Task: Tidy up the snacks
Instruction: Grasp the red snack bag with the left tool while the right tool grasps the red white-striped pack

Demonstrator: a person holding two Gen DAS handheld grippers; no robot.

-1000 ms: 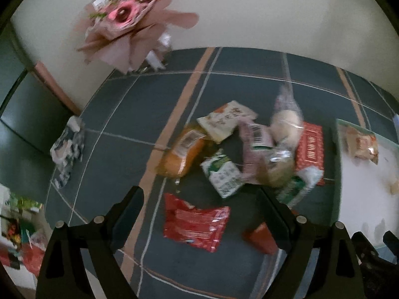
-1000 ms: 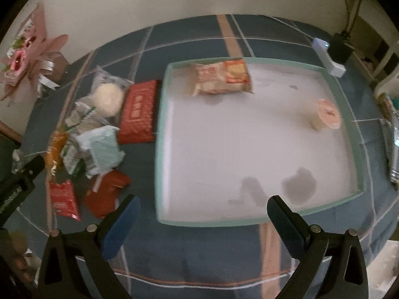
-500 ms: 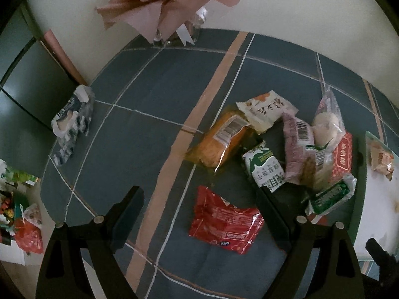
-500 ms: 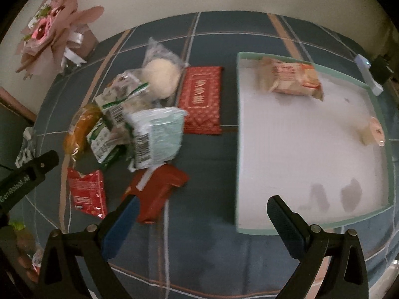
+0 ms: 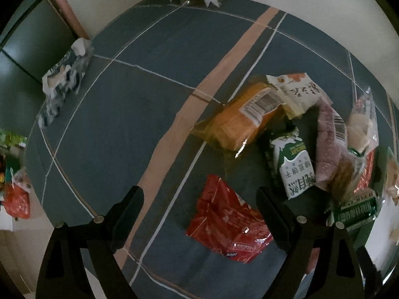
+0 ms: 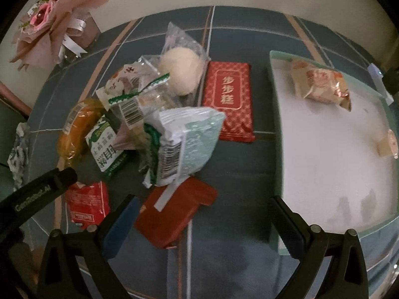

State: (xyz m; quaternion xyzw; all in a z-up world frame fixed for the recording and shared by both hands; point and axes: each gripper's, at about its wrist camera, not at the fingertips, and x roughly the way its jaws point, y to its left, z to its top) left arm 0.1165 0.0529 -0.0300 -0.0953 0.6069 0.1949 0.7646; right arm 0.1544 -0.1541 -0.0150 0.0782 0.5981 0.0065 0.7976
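Both your left claw and right claw hang released over the table, the left straddling a red packet.

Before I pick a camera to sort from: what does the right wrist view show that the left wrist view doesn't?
Right only: the tray floor with a packet and cup, and the bouquet's flowers. Left only: bags off the table's left edge. Both: the snack pile, including the orange bread, milk carton and red pouch.
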